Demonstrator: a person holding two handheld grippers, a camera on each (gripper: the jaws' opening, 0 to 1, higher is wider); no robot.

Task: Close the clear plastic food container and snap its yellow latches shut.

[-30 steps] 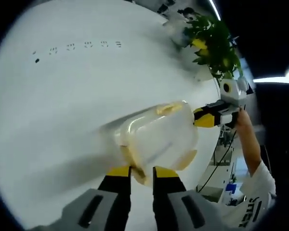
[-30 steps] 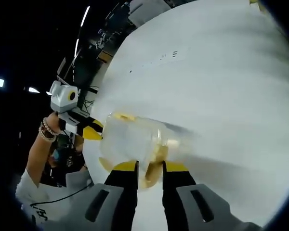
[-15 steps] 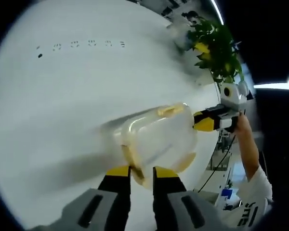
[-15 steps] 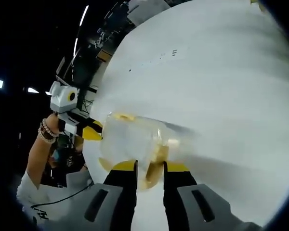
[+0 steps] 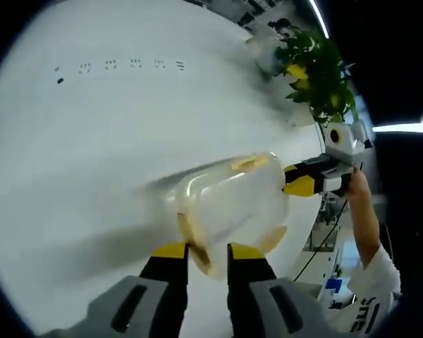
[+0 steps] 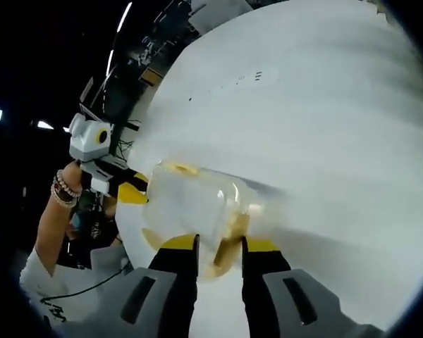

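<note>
Little has changed; our left gripper [image 5: 199,255] and right gripper [image 6: 221,249] each stay pinched on a yellow latch [image 5: 196,245] of the clear, rounded container [image 5: 233,201] on the white table [image 5: 92,141]

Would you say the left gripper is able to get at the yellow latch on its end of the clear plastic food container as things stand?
Probably yes: the left gripper already has its jaws either side of the yellow latch on the clear plastic food container, with nothing between. The right gripper is at the far end.
</note>
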